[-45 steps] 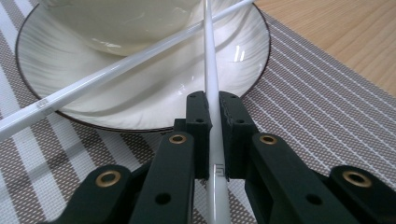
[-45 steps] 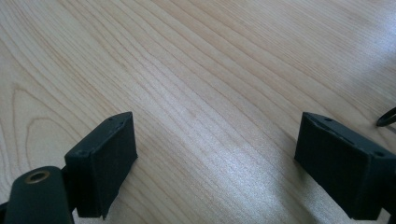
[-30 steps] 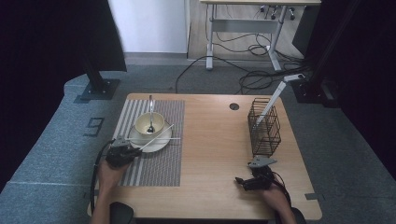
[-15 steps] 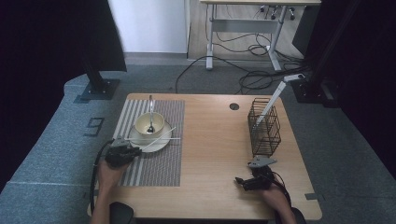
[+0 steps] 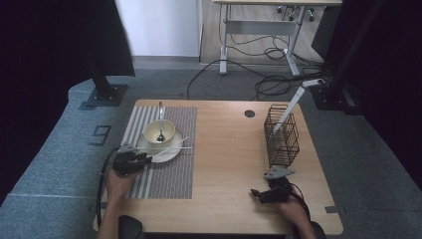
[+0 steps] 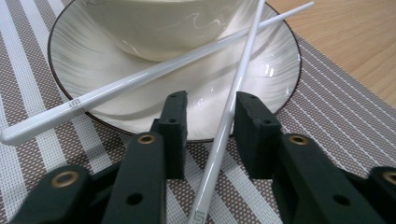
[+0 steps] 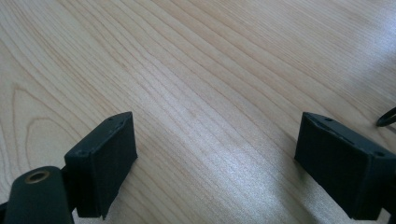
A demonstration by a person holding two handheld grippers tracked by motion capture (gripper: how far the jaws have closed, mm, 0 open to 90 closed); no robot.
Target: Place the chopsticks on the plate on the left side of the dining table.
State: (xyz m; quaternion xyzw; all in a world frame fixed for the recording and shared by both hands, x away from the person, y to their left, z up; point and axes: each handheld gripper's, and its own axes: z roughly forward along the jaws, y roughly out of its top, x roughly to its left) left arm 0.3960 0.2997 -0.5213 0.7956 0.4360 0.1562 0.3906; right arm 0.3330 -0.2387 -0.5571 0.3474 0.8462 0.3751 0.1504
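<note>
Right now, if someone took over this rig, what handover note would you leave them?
Left tongs: jaws have just been opening; one white chopstick lies between them, and the pads do not press on it.
Right tongs: open, over bare wooden table, with nothing between them.
Things: the second chopstick lies across the plate, crossing the first near the bowl. The bowl stands on the plate on the striped placemat with a spoon in it. A wire basket stands on the table's right side.
Done: both chopsticks rest on the plate.
Left: probably draw the left tongs back clear of the chopstick.
</note>
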